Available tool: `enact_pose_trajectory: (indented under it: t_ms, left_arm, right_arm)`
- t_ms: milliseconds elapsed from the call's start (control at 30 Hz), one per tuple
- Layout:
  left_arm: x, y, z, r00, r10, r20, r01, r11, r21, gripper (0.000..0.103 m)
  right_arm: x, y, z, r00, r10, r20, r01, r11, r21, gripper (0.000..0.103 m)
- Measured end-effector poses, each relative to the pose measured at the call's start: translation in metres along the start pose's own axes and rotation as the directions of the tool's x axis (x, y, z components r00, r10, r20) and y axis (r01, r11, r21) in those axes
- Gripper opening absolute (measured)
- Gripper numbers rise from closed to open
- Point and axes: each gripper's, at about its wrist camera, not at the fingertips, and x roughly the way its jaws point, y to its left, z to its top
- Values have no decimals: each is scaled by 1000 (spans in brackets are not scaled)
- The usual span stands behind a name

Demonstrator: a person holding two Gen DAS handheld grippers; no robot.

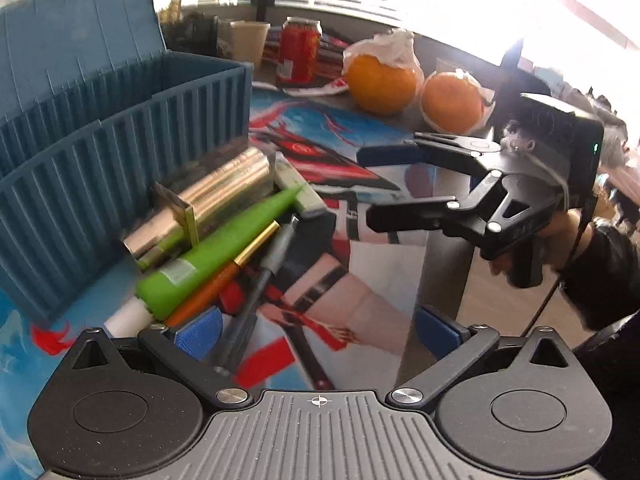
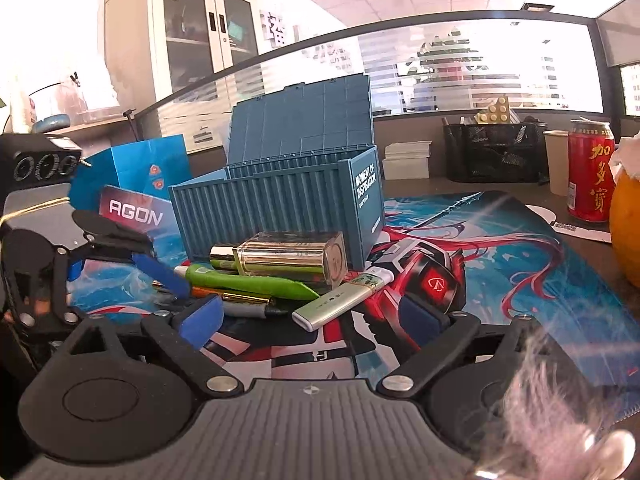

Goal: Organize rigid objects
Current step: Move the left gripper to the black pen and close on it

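Observation:
A blue container-shaped box point(image 1: 120, 136) point(image 2: 304, 208) stands open on the printed mat, lid up. In front of it lies a pile: a gold perfume bottle point(image 1: 212, 196) point(image 2: 288, 256), a green tube point(image 1: 224, 248) point(image 2: 256, 282), an orange pen point(image 1: 224, 276), a grey marker point(image 1: 256, 280) point(image 2: 256, 312) and a silver-green USB stick point(image 2: 340, 300) point(image 1: 300, 192). My left gripper point(image 1: 316, 332) point(image 2: 160, 272) is open and empty, just before the pile. My right gripper point(image 2: 316, 316) point(image 1: 368, 184) is open and empty, facing the pile from the other side.
Two oranges point(image 1: 380, 80) point(image 1: 452, 100) and a red can point(image 1: 298, 52) point(image 2: 590, 172) stand at the mat's far edge. A paper cup point(image 1: 248, 40), a black mesh organizer point(image 2: 496, 152) and a blue AGON box point(image 2: 136, 208) lie around.

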Motion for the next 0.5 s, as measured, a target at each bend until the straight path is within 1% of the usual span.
enact_pose_trajectory:
  t_ms: [100,167,267,333,367,400,433,467,500]
  left_arm:
    - [2,2,0,1000,17,5,-17,1000,-11,103]
    - [4,6,2,1000,15,15,-14,999,-30,103]
    - [6,7,3,999,35,27,-35,999,-11,99]
    - [6,2,1,996,86,33,-87,996,34,86]
    - [6,1,1,994,103,33,-105,993,50,83]
    - [5,0,0,992,120,31,-121,991,61,77]
    - [4,1,0,991,129,32,-131,990,60,70]
    - [3,3,1,990,134,32,-136,989,51,66]
    - [1,6,1,990,137,34,-138,990,35,56]
  right_arm:
    - [-2,0,-1,1000,6,6,-6,1000,4,95]
    - [-2,0,0,1000,8,10,-9,1000,9,95]
    - [-3,0,0,1000,14,14,-14,1000,19,95]
    - [-4,1,0,1000,14,17,-15,1000,17,95]
    - [-4,2,0,1000,17,17,-17,1000,16,96]
    - [-4,2,0,1000,18,18,-18,1000,16,96]
    - [-5,2,0,1000,17,20,-18,1000,18,96]
    - [-5,2,0,1000,18,20,-18,1000,20,96]
    - [-5,2,0,1000,18,21,-19,1000,23,96]
